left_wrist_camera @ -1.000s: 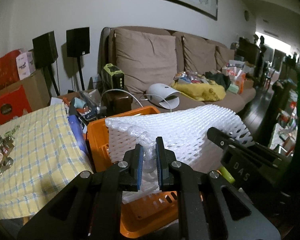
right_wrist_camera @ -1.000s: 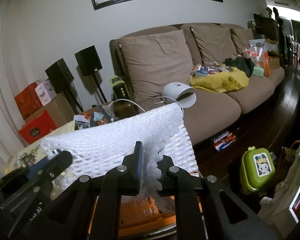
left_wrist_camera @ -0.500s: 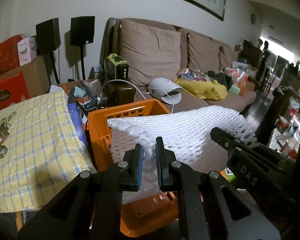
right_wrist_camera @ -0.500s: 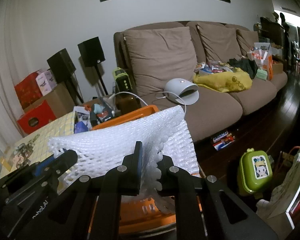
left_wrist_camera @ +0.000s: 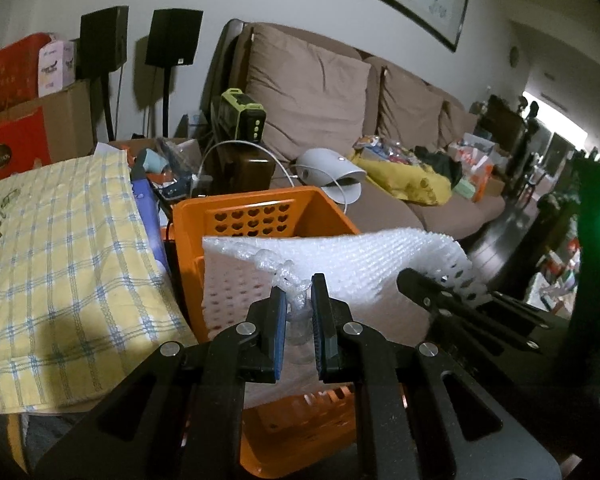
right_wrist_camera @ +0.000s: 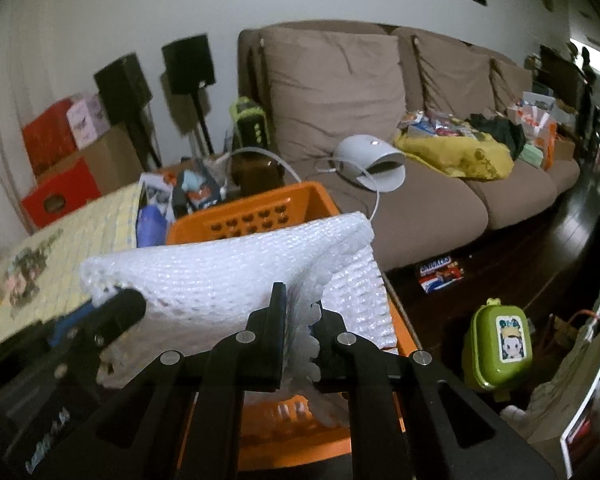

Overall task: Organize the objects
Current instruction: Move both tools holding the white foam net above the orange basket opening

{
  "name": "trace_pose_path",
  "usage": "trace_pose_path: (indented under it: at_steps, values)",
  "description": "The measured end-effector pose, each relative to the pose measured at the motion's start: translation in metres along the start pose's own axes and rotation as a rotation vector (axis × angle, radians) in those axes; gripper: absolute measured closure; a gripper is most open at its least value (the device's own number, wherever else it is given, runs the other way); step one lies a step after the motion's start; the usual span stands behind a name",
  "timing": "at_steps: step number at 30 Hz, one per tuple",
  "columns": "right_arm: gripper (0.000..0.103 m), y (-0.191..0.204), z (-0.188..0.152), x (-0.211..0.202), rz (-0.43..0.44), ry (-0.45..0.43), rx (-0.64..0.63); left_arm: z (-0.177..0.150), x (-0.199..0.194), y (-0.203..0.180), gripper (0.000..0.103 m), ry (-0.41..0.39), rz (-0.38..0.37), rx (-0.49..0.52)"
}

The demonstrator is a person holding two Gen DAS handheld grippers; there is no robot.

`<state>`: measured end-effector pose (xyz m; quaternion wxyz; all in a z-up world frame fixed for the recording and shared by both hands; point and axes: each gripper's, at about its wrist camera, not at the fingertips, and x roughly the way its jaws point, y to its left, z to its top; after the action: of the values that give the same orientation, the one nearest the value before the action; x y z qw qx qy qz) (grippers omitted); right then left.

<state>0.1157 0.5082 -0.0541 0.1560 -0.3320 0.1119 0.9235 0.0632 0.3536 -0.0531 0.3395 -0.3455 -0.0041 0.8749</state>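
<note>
Lower now over the orange plastic basket (left_wrist_camera: 256, 204), your white bubble-wrap sheet (left_wrist_camera: 364, 260) hangs above it. Both left gripper (left_wrist_camera: 299, 312) and right gripper (right_wrist_camera: 300, 320) fingers clamp its edge; next, ease it in and let go.

The bubble wrap (left_wrist_camera: 364, 264) has sunk toward (over) the orange basket (left_wrist_camera: 260, 204)

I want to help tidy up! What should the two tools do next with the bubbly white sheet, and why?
Probably lower it a bit further. The left tool and the right tool each pinch an edge of the bubble wrap sheet, which hangs spread over the open orange basket, its lower part already dipping inside.
</note>
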Motion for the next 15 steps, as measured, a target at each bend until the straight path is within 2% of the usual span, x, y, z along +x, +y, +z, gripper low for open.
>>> trace_pose_path:
  at_steps: [5, 9, 15]
  values:
    - [0.095, 0.006, -0.005, -0.010, 0.018, -0.041, -0.051, -0.002, 0.002, 0.006, 0.092, -0.007, 0.000, -0.004]
    - [0.095, -0.002, -0.002, -0.014, 0.076, -0.070, 0.010, -0.006, 0.002, 0.011, 0.092, -0.024, -0.031, 0.007]
    - [0.095, 0.002, -0.001, -0.008, 0.057, -0.033, -0.003, -0.004, -0.001, 0.013, 0.092, -0.037, -0.028, 0.003]
